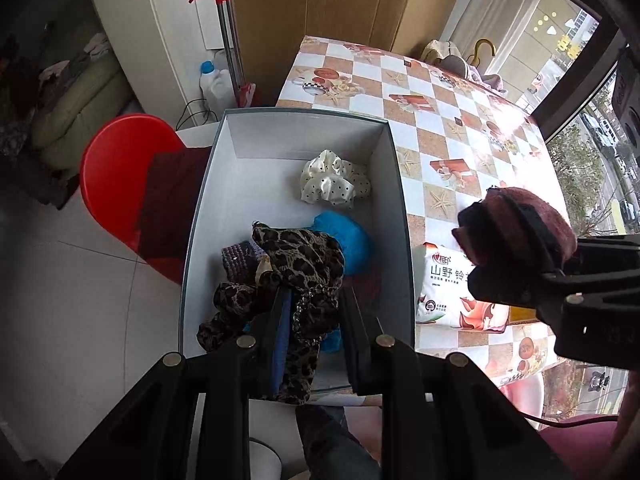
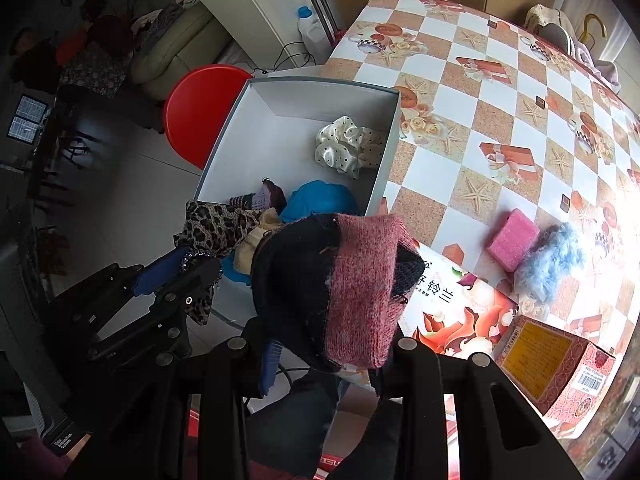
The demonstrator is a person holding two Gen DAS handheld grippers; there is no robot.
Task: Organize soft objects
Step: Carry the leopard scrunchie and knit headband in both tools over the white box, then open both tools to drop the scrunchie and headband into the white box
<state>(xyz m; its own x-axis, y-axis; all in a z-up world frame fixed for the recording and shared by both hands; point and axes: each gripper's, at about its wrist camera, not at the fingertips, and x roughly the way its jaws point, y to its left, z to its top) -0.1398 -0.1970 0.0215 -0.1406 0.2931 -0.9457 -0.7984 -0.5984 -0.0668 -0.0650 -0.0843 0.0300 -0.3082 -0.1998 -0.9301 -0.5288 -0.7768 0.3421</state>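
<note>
My left gripper [image 1: 314, 296] is shut on a leopard-print cloth [image 1: 304, 264], which hangs over the near end of an open grey box [image 1: 280, 128]. Inside the box lie a cream polka-dot scrunchie [image 1: 334, 182], a blue soft piece [image 1: 348, 240] and a purple knit piece [image 1: 240, 260]. My right gripper [image 2: 340, 320] is shut on a pink and black knit piece [image 2: 360, 280], held beside the box's near right corner and above a tissue pack [image 2: 460, 312]. On the table to the right lie a pink sponge [image 2: 514, 238] and a blue fluffy piece [image 2: 548, 264].
The box stands at the left edge of a checkered table [image 1: 440, 100]. A red stool [image 1: 120, 168] stands on the floor left of it. A red and yellow carton [image 2: 552, 364] sits near the table's front right. A white bottle [image 1: 216, 84] stands by the wall.
</note>
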